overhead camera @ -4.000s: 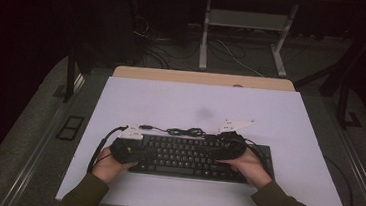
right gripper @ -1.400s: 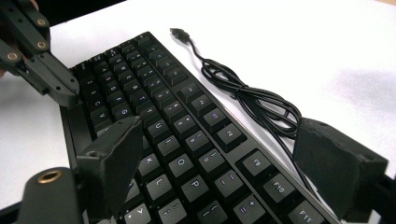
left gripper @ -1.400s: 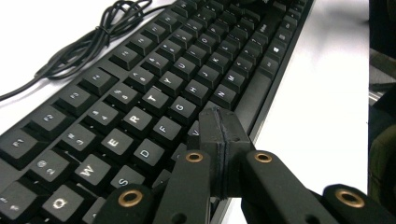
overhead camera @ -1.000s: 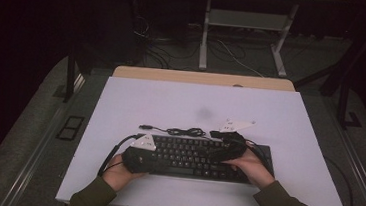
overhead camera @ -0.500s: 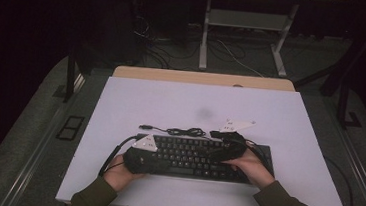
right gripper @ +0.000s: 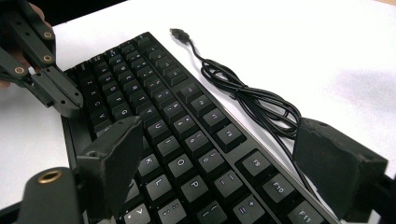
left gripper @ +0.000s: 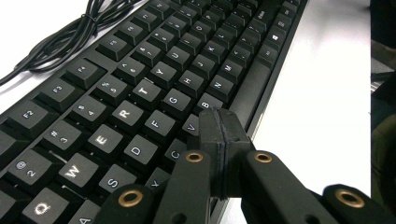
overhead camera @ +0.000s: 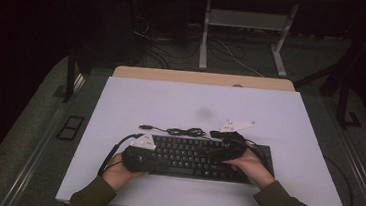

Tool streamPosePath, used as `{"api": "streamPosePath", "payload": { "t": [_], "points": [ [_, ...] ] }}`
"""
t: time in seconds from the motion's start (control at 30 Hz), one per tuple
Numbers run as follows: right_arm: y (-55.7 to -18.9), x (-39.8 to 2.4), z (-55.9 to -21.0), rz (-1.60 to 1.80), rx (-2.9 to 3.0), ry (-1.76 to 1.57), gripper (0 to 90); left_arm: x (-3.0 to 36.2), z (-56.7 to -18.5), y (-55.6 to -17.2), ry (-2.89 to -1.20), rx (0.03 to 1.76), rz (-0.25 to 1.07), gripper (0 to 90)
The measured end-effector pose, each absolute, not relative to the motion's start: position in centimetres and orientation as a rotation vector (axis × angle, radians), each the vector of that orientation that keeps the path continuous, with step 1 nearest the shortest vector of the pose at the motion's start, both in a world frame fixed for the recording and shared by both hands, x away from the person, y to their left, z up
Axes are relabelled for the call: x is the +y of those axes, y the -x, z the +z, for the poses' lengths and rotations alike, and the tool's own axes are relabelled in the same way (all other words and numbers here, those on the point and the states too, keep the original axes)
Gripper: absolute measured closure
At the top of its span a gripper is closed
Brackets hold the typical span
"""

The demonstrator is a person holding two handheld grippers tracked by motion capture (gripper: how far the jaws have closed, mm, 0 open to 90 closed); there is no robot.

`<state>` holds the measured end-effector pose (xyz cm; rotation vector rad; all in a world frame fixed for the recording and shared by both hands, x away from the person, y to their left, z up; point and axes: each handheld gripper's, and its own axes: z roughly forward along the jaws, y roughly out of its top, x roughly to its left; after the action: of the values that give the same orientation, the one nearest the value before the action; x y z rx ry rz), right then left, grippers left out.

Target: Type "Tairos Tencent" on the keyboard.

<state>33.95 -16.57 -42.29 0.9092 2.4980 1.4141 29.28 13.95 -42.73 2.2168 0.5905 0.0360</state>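
Note:
A black keyboard (overhead camera: 191, 156) lies near the front of the white table (overhead camera: 196, 104). Its bundled cable (overhead camera: 178, 131) with a loose USB plug rests just behind it. My left gripper (overhead camera: 163, 164) lies over the keyboard's left half. Its jaws are shut with nothing between them, and the tip (left gripper: 219, 126) sits above the V and B keys (left gripper: 208, 102) by the space bar. My right gripper (overhead camera: 214, 148) hovers open over the right half, and its two pads (right gripper: 116, 156) straddle the keys (right gripper: 187, 154) around O and P. The left gripper (right gripper: 58, 93) and the cable (right gripper: 261, 105) also appear in the right gripper view.
A second table's metal legs (overhead camera: 247, 38) and loose floor cables stand beyond the far edge. Bare white tabletop stretches behind the keyboard, and there is a narrow strip (overhead camera: 188, 194) in front of it. The gripper's own black cable (overhead camera: 111, 152) loops at the keyboard's left end.
Since four seconds ago my left gripper has shifted slightly toward the near edge of the keyboard. Within the last second its grey plate has turned into view. The right gripper has stayed put.

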Motion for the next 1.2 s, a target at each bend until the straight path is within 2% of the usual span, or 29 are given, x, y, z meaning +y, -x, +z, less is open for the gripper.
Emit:
{"api": "streamPosePath", "payload": {
  "t": [0.33, 0.67, 0.9, 1.03, 1.2],
  "points": [
    [-33.9, -16.6, -42.2, 1.422, 2.495, -0.909, 15.8, 14.4, -42.2, -29.5, -2.186, 0.606, 0.055, 87.5],
    [-33.9, -17.1, -41.8, 1.438, 2.53, -0.918, 15.7, 14.9, -42.0, -30.0, -2.124, 0.665, 0.091, 63.7],
    [-33.6, -17.8, -41.3, 1.452, 2.531, -0.92, 15.8, 14.8, -42.1, -30.4, -2.105, 0.698, 0.121, 41.9],
    [-33.4, -18.2, -41.0, 1.457, 2.527, -0.919, 24.1, 14.8, -42.2, -30.6, -2.102, 0.709, 0.135, 32.8],
    [-33.2, -18.6, -41.0, 1.452, 2.524, -0.916, 38.2, 14.8, -42.2, -30.7, -2.094, 0.719, 0.147, 27.5]
  ]
}}
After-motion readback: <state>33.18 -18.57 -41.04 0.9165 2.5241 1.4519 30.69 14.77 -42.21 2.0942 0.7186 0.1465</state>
